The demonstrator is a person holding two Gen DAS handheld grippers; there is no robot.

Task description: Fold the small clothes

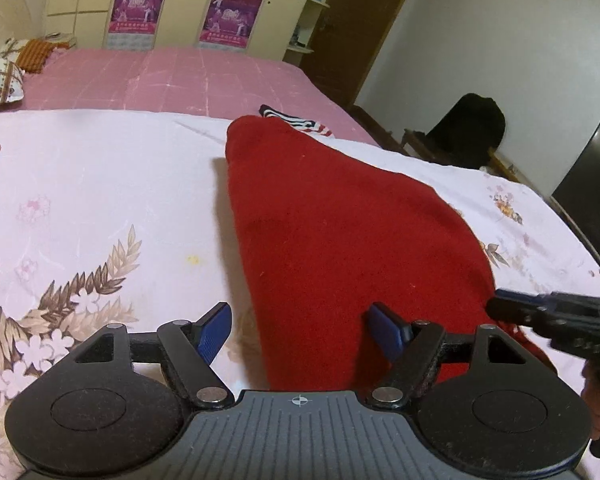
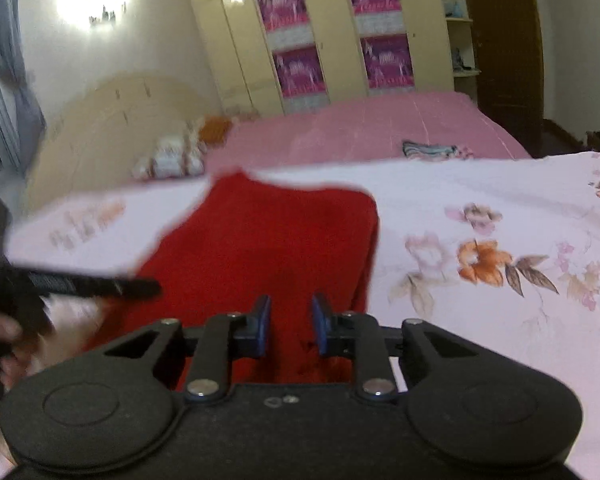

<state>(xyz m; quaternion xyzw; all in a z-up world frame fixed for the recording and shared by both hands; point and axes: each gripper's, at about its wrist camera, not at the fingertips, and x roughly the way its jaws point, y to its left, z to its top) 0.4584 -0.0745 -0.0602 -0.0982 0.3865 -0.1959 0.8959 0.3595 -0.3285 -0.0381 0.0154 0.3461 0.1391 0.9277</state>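
Observation:
A red fleece garment (image 1: 340, 232) lies folded on the floral sheet (image 1: 100, 200) of a bed. My left gripper (image 1: 300, 328) hovers over its near end, jaws wide open with nothing pressed between them. My right gripper (image 1: 494, 306) reaches in from the right and meets the garment's right edge. In the right wrist view the right gripper (image 2: 290, 320) has its blue pads (image 2: 264, 320) close together with the red garment (image 2: 260, 240) between them, apparently pinched. The left gripper (image 2: 148, 286) shows there as a blurred black finger at the left, held by a hand (image 2: 0, 332).
A striped garment (image 1: 296, 120) lies just beyond the red one, at the start of the pink bedspread (image 1: 180, 76). Pillows (image 1: 0, 80) sit at the headboard. A wardrobe (image 1: 180, 4) stands behind the bed. A black chair (image 1: 468, 132) and a dark panel (image 1: 588, 168) stand off the bed's right edge.

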